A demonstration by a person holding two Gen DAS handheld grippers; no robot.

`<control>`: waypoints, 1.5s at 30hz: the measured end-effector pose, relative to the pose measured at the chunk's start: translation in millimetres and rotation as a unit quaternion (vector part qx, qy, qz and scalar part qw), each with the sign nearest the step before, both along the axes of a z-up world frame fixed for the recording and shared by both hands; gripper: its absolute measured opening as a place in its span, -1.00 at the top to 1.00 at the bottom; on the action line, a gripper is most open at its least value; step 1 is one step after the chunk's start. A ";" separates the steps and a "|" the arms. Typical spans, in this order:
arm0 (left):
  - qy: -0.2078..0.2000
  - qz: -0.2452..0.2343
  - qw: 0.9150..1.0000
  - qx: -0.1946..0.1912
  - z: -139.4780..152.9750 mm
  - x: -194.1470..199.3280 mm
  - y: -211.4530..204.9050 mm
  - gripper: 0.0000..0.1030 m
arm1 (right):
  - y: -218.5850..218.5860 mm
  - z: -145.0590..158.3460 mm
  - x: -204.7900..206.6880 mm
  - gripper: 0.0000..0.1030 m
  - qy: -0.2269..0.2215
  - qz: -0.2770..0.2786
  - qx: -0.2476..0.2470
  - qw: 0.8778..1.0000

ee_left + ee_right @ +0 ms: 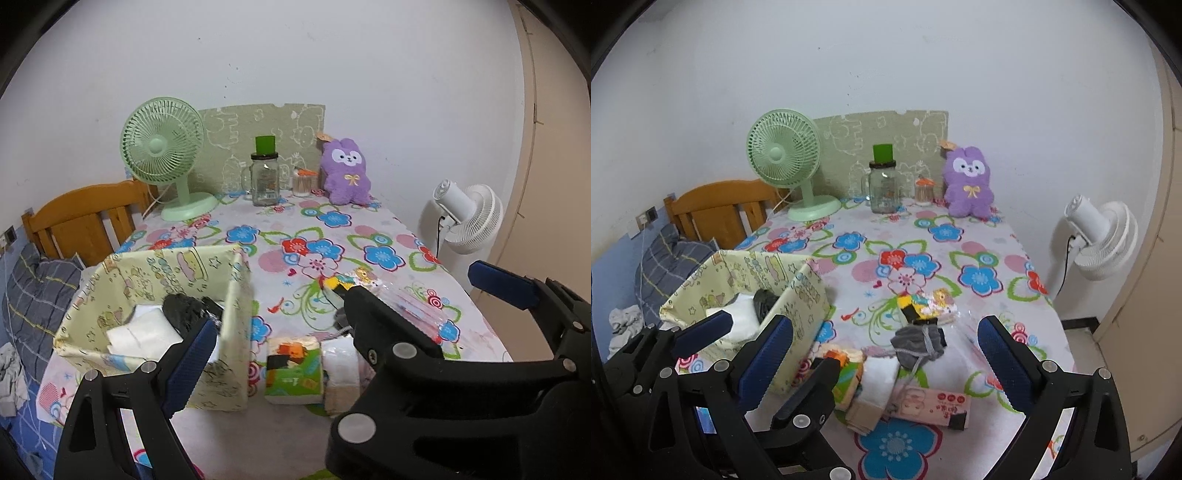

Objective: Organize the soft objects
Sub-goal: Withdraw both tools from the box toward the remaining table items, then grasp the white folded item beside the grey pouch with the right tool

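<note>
floral-clothed table [979,236] carries fabric box [798,295], tissue packs [875,380], fan [786,155], plush [967,184].

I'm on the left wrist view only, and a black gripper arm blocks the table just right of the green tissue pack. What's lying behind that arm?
Observer: A grey fabric bundle with a loose cord, possibly socks, lies there.
Operator: Anything nearer the front edge?
Observer: Yes, a pink packet lies flat, with a black clip at its near right corner.
Operator: Is the right gripper holding anything?
Observer: No, the right gripper is open and empty, above that grey bundle.
</note>
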State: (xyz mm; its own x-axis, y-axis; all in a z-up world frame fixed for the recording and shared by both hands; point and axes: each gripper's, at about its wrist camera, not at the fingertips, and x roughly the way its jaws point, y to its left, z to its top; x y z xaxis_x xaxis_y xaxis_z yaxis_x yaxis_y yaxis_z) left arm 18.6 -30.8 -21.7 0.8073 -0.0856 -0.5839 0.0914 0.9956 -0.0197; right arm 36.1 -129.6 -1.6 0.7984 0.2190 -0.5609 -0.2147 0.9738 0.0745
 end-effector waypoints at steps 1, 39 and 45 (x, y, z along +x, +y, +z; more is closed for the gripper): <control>0.002 0.001 1.000 -0.003 -2.5 0.2 -1.5 -0.80 | -2.0 -2.0 0.1 -0.97 0.001 -0.001 0.003 1.000; 0.061 0.052 0.997 0.008 -81.3 12.2 -19.2 -0.60 | -24.6 -88.5 18.7 -0.97 0.073 -0.010 -0.001 0.997; 0.082 0.053 0.995 -0.001 -90.5 18.9 -12.9 -0.48 | -20.9 -95.4 22.3 -0.97 0.083 -0.009 0.000 0.997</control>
State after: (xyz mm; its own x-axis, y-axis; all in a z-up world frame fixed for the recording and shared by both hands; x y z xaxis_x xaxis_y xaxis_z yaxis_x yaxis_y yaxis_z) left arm 37.5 -43.7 -112.2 0.7053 -0.0067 -0.7088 -0.0183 0.9994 -0.0277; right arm 58.4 -150.5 -97.1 0.6984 0.2053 -0.6857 -0.1823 0.9774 0.1070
